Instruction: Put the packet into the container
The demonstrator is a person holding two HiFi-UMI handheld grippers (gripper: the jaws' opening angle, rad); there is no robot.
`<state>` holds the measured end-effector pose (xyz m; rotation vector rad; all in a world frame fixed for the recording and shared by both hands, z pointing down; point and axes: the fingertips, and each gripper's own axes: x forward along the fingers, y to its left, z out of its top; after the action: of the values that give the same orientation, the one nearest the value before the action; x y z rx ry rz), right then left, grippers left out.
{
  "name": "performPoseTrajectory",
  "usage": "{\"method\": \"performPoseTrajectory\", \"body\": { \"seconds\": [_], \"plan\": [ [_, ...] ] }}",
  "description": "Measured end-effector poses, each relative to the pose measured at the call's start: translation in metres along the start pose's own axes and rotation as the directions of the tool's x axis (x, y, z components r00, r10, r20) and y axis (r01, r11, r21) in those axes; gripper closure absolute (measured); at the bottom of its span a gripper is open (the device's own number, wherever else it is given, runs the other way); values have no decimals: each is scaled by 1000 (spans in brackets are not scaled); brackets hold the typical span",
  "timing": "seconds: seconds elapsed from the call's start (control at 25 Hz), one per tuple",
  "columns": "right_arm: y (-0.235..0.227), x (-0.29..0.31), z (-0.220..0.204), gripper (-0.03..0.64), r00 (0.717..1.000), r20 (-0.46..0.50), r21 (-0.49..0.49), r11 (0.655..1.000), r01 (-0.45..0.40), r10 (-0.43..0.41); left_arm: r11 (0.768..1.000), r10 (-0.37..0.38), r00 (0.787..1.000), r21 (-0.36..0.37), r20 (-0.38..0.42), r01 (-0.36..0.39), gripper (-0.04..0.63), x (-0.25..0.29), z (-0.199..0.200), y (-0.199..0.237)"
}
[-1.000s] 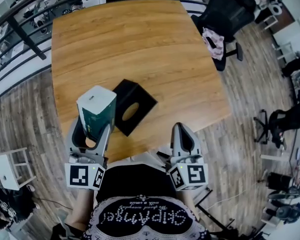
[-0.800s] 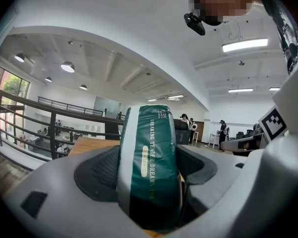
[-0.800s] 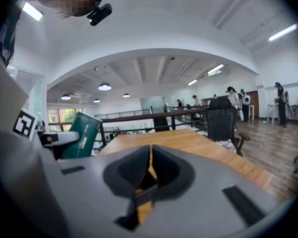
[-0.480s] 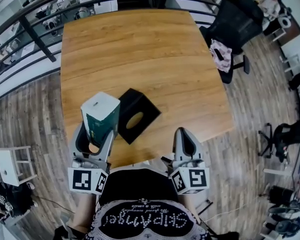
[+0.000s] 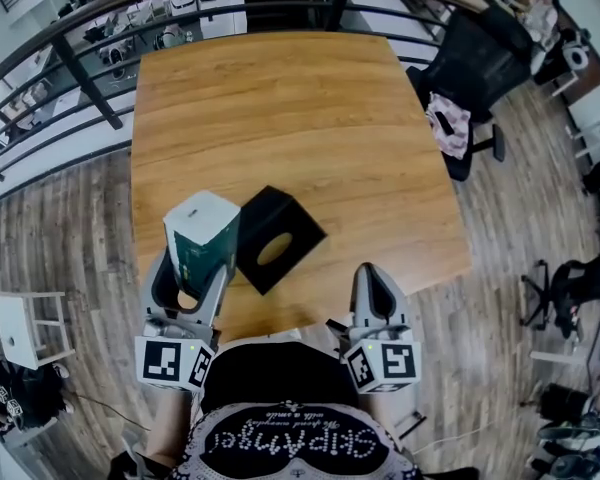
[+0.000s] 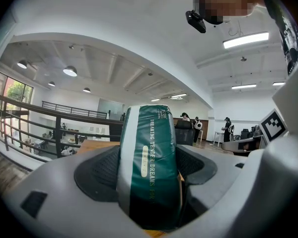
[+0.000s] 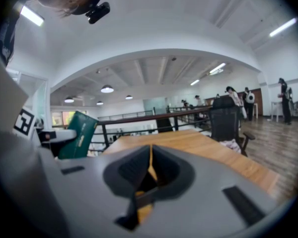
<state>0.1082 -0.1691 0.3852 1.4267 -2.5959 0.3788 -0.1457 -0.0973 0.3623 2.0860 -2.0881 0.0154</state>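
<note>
Clamping the green packet (image 5: 200, 236) in the left gripper (image 5: 190, 268), with both jaws pressed against its broad faces and its white top end rising clear above them. Standing on end, long axis in line with the jaws, raised over the near left part of the wooden table (image 5: 310, 108). Lying just to the right of that packet and slightly farther from the person: the black container (image 5: 280, 236), flat on the table, turned like a diamond, with an oval opening in its top face. Overlapping the container's left corner in the head view, yet probably held above it rather than touching; cannot tell how high. Held at the table's near edge, well to the right of both: the right gripper (image 5: 373, 278), jaws brought together with nothing between them. Judging by this layout, calls for a short carry to the right and a little forward by the left side, by far the nearer one, then a tipping of the packet's long axis down towards the opening. Seems to offer only a narrow oval against the packet's end, so likely demands careful lining up. Cannot tell whether the container opens any other way.
</note>
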Motion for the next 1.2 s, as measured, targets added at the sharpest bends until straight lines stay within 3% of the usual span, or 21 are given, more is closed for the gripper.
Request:
{"method": "performPoseTrajectory", "body": {
  "seconds": [0.36, 0.8, 1.2],
  "plan": [
    [0, -8, -2, 582, 1000, 11, 0, 1000, 19, -19, 995, -84, 994, 51, -69, 87, 224, 12, -3, 0],
    [-15, -26, -12, 583, 996, -3, 34, 995, 93, -92, 974, -209, 962, 51, -175, 221, 224, 42, -32, -27],
    [-18, -53, -5, 583, 988, 14, 58, 986, 153, -154, 957, -259, 943, 77, -210, 280, 224, 46, -27, -37]
  ]
}}
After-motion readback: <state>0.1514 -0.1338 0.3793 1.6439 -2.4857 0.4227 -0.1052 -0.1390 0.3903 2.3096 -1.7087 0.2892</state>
